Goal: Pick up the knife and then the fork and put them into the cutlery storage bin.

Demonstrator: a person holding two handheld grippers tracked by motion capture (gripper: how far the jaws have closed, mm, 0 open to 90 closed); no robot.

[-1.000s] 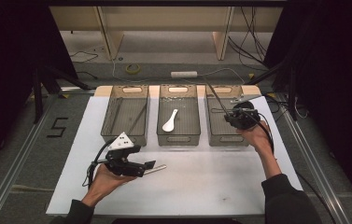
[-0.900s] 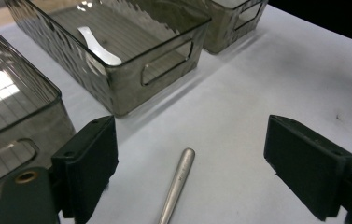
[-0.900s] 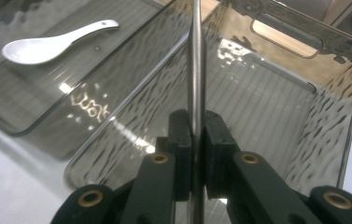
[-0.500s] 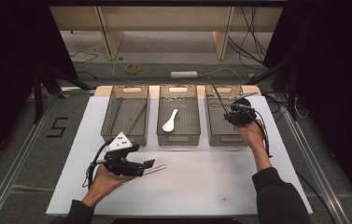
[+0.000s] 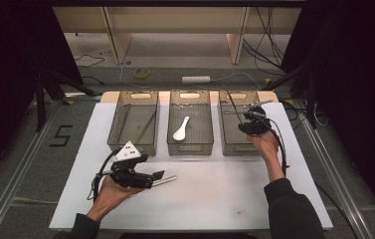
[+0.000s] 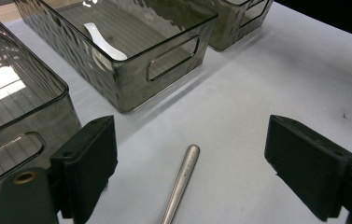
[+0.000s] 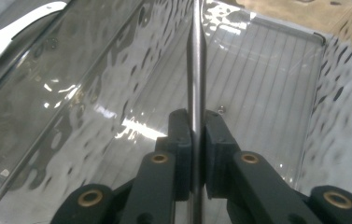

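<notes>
Three smoked clear bins stand in a row on a white mat point(image 5: 215, 199). My right gripper point(image 5: 251, 121) hovers over the right bin point(image 5: 232, 144), shut on a thin metal rod point(image 5: 232, 104) that slants up and away. In the right gripper view the jaws point(image 7: 196, 122) pinch this rod point(image 7: 196, 65) above the bin's ribbed floor point(image 7: 267, 79). My left gripper point(image 5: 156, 176) lies low in front of the left bin point(image 5: 125, 142), open. A second metal rod point(image 6: 181, 179) lies on the mat between its pads point(image 6: 89, 161), untouched.
The middle bin point(image 5: 190, 147) holds a white spoon point(image 5: 180, 129), also seen as the spoon point(image 6: 103, 37) in the left gripper view. Thin metal sticks point(image 5: 146, 125) lie in the left bin. Beyond the mat are cables, a tape roll point(image 5: 141, 73) and table legs.
My right gripper has shifted a little left and sunk towards the right bin with the rod in it. The left gripper and the rod on the mat have stayed put.
</notes>
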